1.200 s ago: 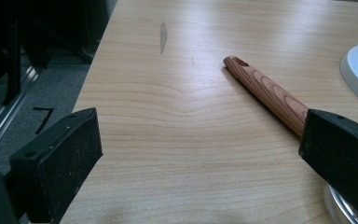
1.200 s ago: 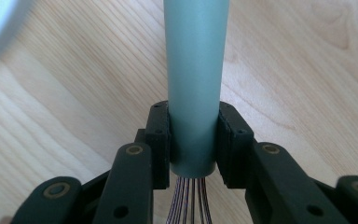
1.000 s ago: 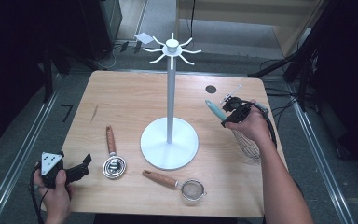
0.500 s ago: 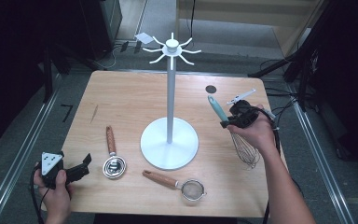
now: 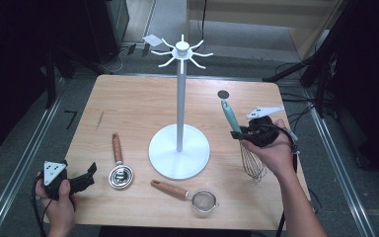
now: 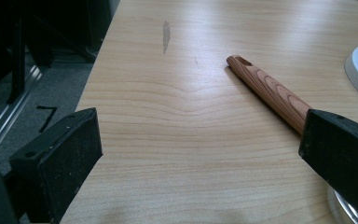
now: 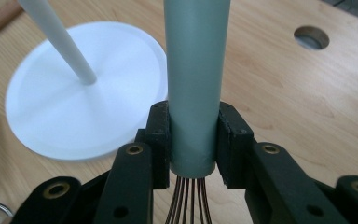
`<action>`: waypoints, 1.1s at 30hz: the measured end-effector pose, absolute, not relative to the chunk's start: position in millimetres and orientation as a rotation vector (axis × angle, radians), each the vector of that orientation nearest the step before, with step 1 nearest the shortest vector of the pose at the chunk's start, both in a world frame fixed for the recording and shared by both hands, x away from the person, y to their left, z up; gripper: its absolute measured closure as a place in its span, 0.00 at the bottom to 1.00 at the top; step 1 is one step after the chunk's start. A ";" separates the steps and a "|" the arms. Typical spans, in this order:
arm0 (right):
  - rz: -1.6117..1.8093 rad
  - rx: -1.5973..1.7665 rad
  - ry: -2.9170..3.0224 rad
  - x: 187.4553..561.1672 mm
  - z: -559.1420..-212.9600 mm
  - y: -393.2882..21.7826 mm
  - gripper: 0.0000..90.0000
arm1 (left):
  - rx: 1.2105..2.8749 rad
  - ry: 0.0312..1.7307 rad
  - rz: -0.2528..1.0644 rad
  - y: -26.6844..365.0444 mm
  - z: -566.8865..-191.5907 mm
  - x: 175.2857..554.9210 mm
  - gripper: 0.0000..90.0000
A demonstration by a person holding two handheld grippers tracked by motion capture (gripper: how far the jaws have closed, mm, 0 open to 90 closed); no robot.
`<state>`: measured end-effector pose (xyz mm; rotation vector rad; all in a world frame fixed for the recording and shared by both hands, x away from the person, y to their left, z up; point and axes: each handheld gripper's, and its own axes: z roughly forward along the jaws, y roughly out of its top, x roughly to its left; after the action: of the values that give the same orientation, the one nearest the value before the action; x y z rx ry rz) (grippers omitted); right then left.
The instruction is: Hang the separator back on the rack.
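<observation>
Whisk [image 5: 242, 143], teal handle up, hangs above the desk's [image 5: 128, 103] right edge, pinched low on its handle by the right hand-held gripper [image 5: 250, 132]. Keep it upright while lifting toward the white stand's [image 5: 180, 118] hooks, clear of the pole.

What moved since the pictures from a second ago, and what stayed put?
The right gripper, shut on the whisk by its teal handle, carried it up and toward the white stand, tipping the handle more upright with the wires hanging down. The left gripper stayed open at the table's near corner. Both wooden-handled strainers stayed put.
</observation>
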<state>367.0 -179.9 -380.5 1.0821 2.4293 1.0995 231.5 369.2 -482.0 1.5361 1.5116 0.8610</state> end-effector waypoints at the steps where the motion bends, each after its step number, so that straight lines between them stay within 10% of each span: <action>1: 1.123 1.077 2.414 364.0 -378.9 -179.4 0.79 | 1.536 1.513 0.861 369.3 -481.9 231.5 0.00; 33: 1.591 0.876 2.048 314.3 -352.2 -140.6 0.79 | 1.530 1.511 0.862 369.4 -481.9 231.1 0.00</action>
<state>314.3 -140.6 -352.2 0.8755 2.0480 1.5912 231.1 369.4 -481.9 1.5295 1.5110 0.8623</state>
